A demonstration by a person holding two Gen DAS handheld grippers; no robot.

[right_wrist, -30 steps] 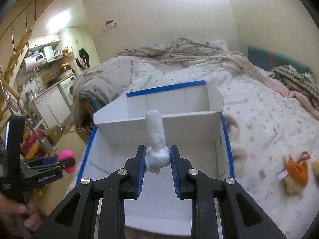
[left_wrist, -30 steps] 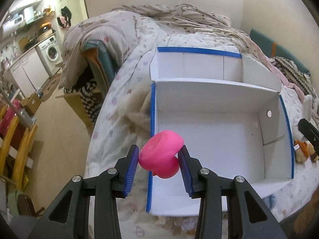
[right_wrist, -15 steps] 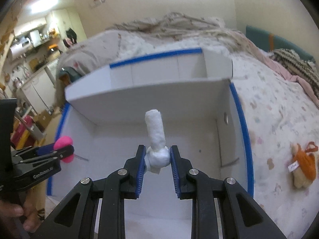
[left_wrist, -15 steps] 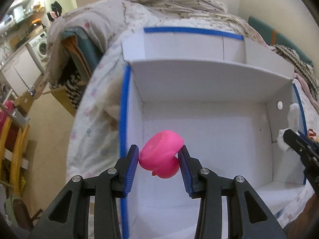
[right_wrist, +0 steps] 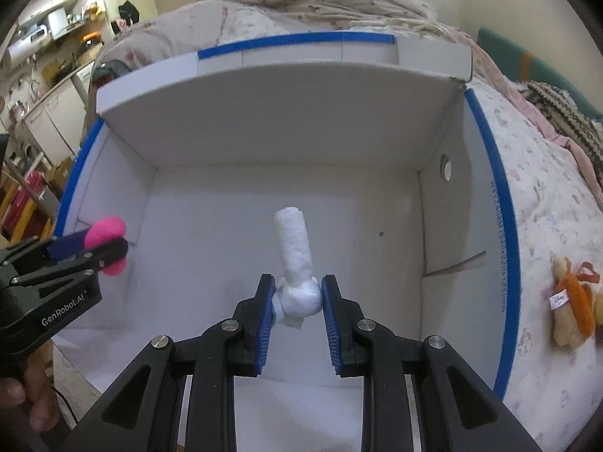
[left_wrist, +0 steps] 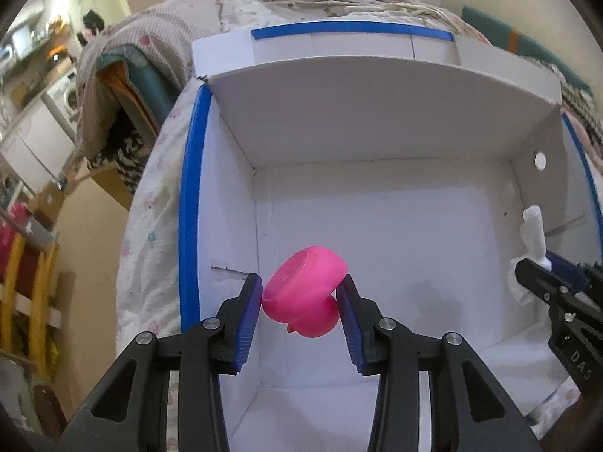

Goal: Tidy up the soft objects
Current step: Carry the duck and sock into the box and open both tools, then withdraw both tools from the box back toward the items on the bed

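I keep the left hand-held gripper (left_wrist: 299, 307) clamped on the pink toy (left_wrist: 303, 297) and the right hand-held gripper (right_wrist: 296, 299) clamped on the white roll (right_wrist: 294, 252). I lower both near the white box (left_wrist: 377, 120) floor at frame centre, then release them well apart.

Box (right_wrist: 467, 203) on bed (right_wrist: 546, 196), plush toy (right_wrist: 573, 301) right.
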